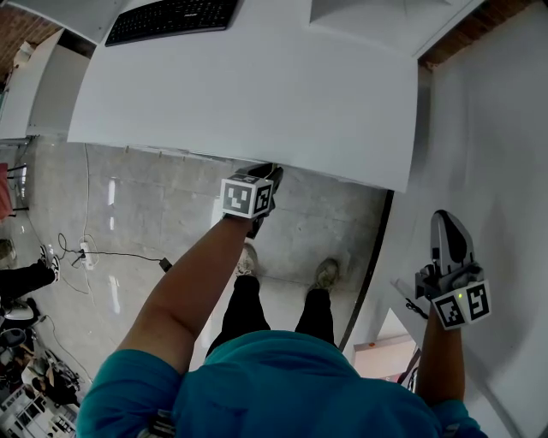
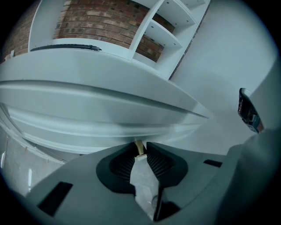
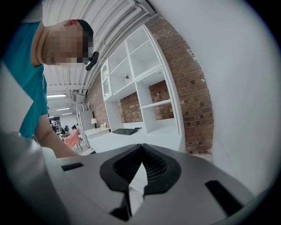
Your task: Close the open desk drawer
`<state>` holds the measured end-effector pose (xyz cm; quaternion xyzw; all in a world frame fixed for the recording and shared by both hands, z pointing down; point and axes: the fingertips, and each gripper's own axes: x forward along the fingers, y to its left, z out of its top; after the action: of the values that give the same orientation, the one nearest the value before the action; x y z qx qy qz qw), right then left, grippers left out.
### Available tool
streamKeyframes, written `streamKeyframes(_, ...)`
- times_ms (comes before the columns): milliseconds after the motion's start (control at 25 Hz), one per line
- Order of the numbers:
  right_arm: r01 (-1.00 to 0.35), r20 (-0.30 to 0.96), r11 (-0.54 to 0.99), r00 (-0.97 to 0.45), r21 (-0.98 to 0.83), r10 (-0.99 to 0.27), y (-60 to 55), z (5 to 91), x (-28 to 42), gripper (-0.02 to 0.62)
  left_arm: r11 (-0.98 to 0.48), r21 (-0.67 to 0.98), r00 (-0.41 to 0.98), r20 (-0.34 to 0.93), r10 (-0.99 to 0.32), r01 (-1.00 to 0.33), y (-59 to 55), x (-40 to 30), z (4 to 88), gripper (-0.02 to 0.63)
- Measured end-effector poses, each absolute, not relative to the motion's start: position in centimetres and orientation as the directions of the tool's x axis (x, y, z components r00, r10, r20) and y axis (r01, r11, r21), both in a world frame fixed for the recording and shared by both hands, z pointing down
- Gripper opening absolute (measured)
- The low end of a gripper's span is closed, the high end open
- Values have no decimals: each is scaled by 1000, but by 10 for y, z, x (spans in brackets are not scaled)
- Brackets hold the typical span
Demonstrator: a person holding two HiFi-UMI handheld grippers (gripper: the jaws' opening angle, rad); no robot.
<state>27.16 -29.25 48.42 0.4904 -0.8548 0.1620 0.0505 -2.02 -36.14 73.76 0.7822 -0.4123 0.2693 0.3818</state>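
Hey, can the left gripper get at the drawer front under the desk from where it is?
Probably yes. The left gripper sits right at the desk edge, and the white drawer front lies close ahead in its view, with no obstacle seen between.

A black keyboard (image 1: 171,19) lies flat. White shelving (image 3: 139,94) backs onto a brick wall (image 3: 193,101). A cable (image 1: 120,254) trails across the floor (image 1: 171,197).

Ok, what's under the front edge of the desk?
The left gripper pokes under the desk edge, with grey floor below. From above, the desktop covers any drawer underneath.
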Motion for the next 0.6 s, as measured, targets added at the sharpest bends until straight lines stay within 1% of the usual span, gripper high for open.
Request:
streamKeyframes(240, -861, 246, 461, -505, -217, -828, -277, 477, 274, 23, -358, 357, 499, 716, -489, -863, -359, -23, 736, 98)
streamKeyframes(400, -865, 246, 455, -498, -211, -832, -264, 472, 277, 23, -354, 326, 471, 734, -489, -877, -347, -27, 735, 98)
streamKeyframes(600, -870, 248, 445, -488, -212, -837, -246, 466, 278, 23, -352, 351, 491, 712, -502, -868, -320, -32, 717, 98)
